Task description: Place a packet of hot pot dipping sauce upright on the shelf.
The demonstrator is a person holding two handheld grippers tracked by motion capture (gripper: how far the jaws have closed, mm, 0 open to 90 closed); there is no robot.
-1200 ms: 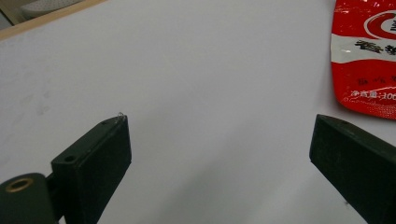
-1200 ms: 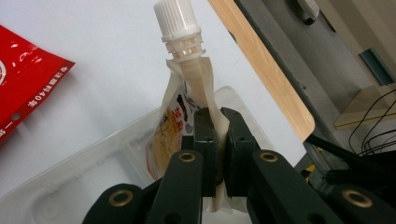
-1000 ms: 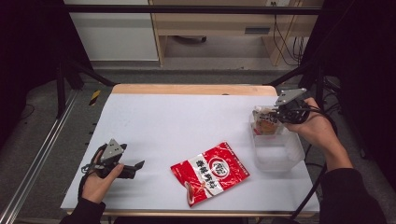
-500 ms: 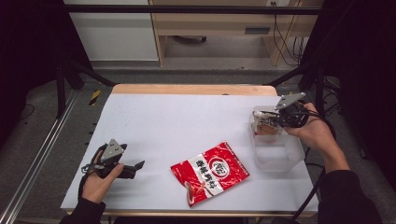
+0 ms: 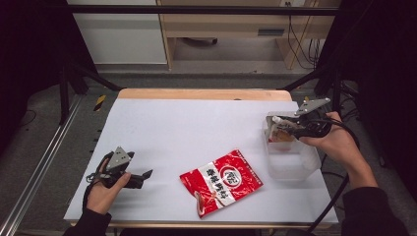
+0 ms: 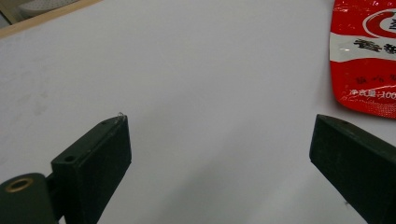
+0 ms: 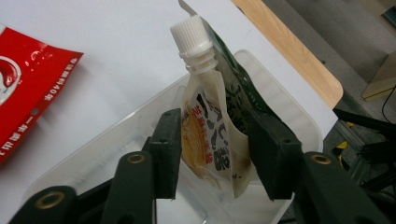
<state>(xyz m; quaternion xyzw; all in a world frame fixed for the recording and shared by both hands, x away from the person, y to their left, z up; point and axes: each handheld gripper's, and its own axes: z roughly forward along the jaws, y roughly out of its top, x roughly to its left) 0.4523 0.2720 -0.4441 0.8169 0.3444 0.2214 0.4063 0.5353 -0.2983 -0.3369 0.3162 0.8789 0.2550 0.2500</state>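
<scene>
High view overhead, gripper views close

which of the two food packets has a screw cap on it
The spouted pouch standing in the clear plastic container, between the right gripper's just-opened jaws; its white screw cap tops it. The red packet lies flat on the table, capless.

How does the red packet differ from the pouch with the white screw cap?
The red packet lies flat on the white table; the spouted pouch stands in the clear tub. The red packet is red with a white round logo and has no cap; the spouted pouch is pale and dark-printed with a white cap. Nothing touches the red packet, while the spouted pouch sits between the right claw's just-opening jaws. Both are soft printed packs.
</scene>
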